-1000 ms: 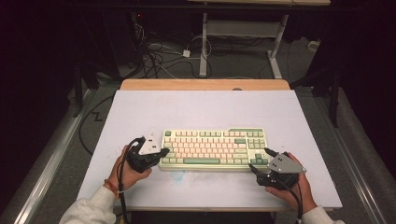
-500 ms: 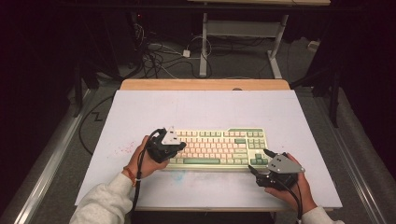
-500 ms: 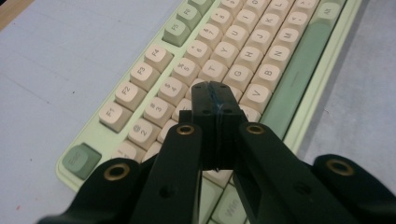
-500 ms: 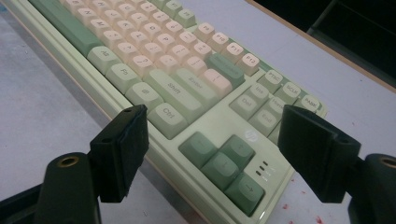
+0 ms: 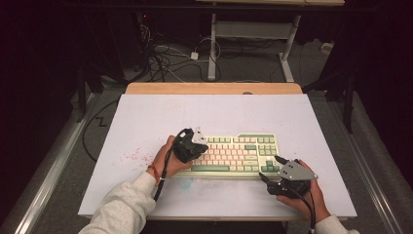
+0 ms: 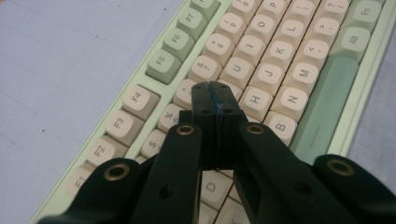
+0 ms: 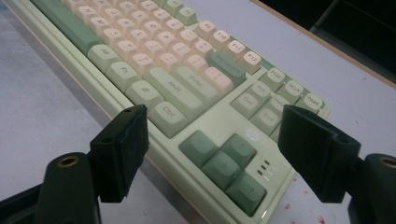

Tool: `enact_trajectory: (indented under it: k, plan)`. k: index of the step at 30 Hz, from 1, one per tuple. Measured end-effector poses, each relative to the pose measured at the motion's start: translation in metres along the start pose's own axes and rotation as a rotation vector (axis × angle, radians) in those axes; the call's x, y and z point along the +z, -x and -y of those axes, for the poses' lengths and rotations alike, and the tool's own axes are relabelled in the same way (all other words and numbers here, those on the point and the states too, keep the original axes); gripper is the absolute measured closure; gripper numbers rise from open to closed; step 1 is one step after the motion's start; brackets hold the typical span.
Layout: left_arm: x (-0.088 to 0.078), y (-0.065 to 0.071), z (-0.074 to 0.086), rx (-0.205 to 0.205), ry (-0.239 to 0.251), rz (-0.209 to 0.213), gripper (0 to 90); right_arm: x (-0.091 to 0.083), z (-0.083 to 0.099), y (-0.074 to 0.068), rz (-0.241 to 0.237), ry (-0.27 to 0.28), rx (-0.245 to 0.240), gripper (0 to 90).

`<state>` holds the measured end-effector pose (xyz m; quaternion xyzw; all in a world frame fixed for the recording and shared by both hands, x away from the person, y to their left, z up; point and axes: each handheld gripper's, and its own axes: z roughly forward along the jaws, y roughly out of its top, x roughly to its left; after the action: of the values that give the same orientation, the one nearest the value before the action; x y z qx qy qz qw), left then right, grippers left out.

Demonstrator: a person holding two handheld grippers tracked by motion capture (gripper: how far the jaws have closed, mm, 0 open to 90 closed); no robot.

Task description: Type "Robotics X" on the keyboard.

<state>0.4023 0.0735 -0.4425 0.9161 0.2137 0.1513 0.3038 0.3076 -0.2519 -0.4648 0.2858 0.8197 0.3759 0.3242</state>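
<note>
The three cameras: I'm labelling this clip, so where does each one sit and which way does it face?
High view: above the person's side, looking forward and down on the table; forearms, hands, both grippers show.
Left gripper view: on the left gripper, along its shut jaws over the letter keys.
Right gripper view: on the right gripper, open jaws astride the arrow-key corner.
All three share the keyboard.

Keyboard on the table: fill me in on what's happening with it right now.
A person works on a pale green and cream keyboard lying on a white table, with a claw in each hand. The left claw is shut, its tips poised over the letter keys near G and H, as if to press one. The right claw stands open at the keyboard's right end, its jaws either side of the corner with the dark green arrow keys, apparently not pressing on it.
</note>
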Motion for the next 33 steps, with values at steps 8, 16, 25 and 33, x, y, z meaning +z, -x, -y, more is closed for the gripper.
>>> enact_trajectory:
  k: [8, 16, 25, 33]
  plan:
    - [0.01, -0.004, -0.001, 0.005, -0.022, -0.004, 88.0, 0.001, 0.001, 0.001, -0.002, -0.009, -0.004, 25.3]
    - [0.008, -0.001, -0.002, 0.031, -0.025, -0.016, 87.9, 0.002, 0.001, 0.0, 0.002, -0.017, -0.016, 25.3]
    - [-0.008, -0.002, 0.001, 0.024, 0.037, -0.041, 84.6, 0.0, 0.001, 0.001, 0.004, -0.015, -0.017, 25.3]
    - [-0.018, -0.001, 0.004, 0.018, 0.08, -0.059, 77.5, 0.0, 0.001, 0.001, 0.006, -0.016, -0.015, 25.5]
